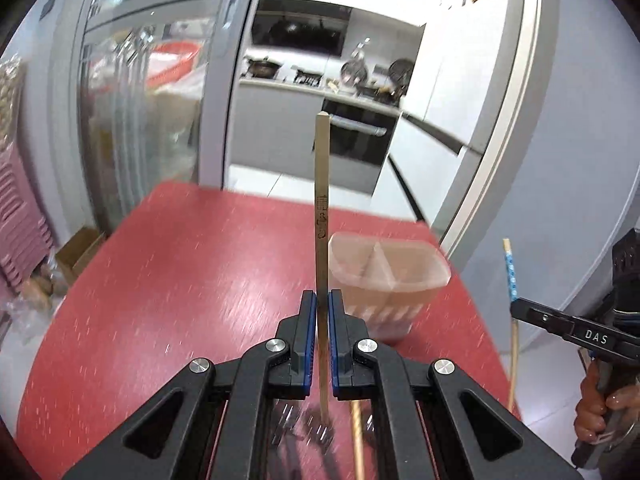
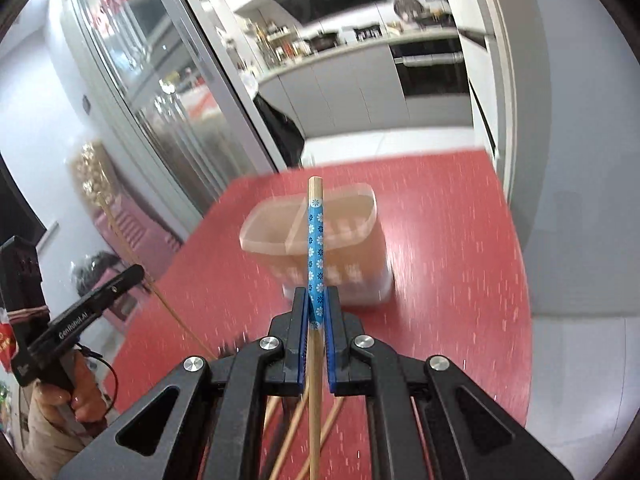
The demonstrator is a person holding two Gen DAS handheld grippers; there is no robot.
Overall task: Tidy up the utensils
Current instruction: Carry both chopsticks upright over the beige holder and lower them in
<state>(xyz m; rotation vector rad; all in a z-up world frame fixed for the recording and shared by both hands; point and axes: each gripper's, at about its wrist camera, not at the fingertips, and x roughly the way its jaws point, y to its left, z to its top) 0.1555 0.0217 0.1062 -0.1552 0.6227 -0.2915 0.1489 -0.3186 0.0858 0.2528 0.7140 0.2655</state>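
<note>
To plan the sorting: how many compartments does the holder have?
2. The holder has one divider: one compartment left of it, one right. Both look empty; their bottoms are blurred.

One chopstick upright in each of my tongs

My left tongs [image 1: 323, 300] pinch a plain engraved bamboo chopstick [image 1: 322, 184]; my right tongs [image 2: 317, 300] pinch a blue-flowered chopstick [image 2: 316, 240]. The translucent two-compartment holder [image 2: 320, 236] stands ahead on the red surface [image 1: 180, 272].

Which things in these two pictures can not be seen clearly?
- Holder: blurred in both views; contents unreadable.
- Forks: left view, blurred, behind the left gripper.
- Loose chopsticks: right view, partly hidden by the right gripper.
- Plain chopstick: its engraving is too small.
</note>
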